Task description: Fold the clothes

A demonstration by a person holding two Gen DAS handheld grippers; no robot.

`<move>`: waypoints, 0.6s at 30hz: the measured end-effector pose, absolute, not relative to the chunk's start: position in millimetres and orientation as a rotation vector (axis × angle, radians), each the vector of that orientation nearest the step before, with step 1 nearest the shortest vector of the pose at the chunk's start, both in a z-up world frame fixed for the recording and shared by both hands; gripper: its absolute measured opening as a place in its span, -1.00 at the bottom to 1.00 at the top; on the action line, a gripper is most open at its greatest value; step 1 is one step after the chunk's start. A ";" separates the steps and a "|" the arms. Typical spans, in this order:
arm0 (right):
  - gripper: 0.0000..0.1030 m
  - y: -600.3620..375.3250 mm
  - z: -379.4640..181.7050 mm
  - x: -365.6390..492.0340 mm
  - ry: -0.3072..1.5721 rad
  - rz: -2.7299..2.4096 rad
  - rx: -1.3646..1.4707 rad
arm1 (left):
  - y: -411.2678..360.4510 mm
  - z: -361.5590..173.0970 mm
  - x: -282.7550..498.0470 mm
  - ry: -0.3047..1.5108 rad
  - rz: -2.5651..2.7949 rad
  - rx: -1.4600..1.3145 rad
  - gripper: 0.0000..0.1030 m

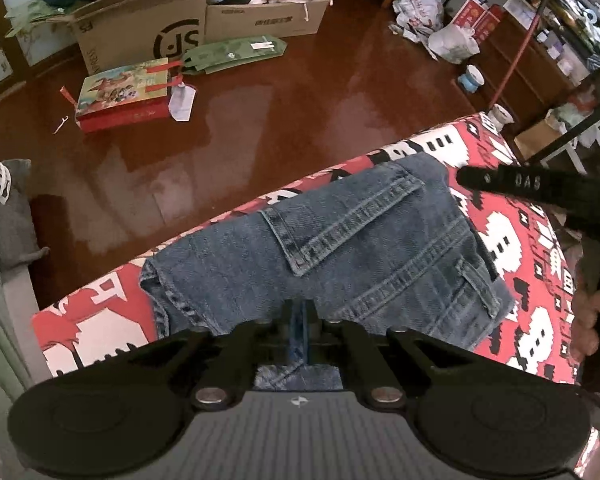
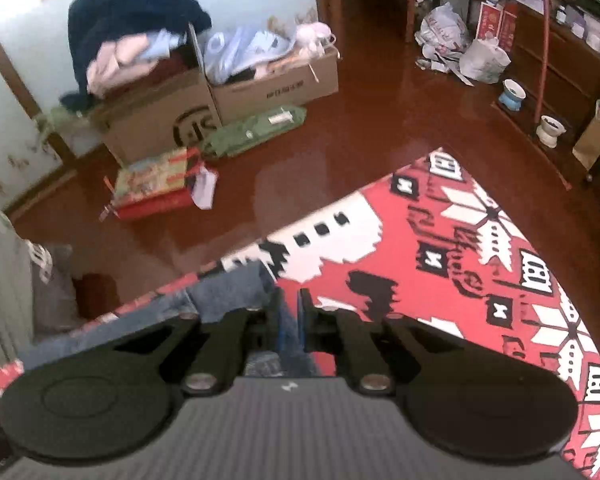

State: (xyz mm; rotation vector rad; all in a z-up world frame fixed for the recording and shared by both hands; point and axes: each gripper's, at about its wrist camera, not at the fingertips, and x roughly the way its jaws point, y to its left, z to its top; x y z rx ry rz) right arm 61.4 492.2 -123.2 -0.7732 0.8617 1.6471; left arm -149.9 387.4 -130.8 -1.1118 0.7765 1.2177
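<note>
my left gripper point(image 1: 300, 322): clamping a fold of the denim jeans point(image 1: 340, 248). my right gripper point(image 2: 289, 312): pinching the jeans' edge. jeans: lying bunched on the red-and-white patterned counter point(image 2: 440, 240), near its front edge. beyond: glossy brown floor point(image 1: 260, 92), cardboard boxes point(image 1: 140, 32) holding clothes.

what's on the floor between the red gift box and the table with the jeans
Nothing: in both wrist views, only bare glossy floor lies between the red gift box and the table holding the jeans.
</note>
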 end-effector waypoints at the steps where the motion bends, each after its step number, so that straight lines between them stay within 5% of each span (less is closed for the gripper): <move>1: -0.89 491.7 -120.1 58.4 0.853 1.682 -0.775 | 385.4 -130.3 -147.6 0.783 1.208 -1.101 -0.90; 18: -0.90 487.6 -128.0 83.5 0.926 1.577 -0.741 | 372.6 -122.0 -135.4 0.812 1.164 -1.022 -0.83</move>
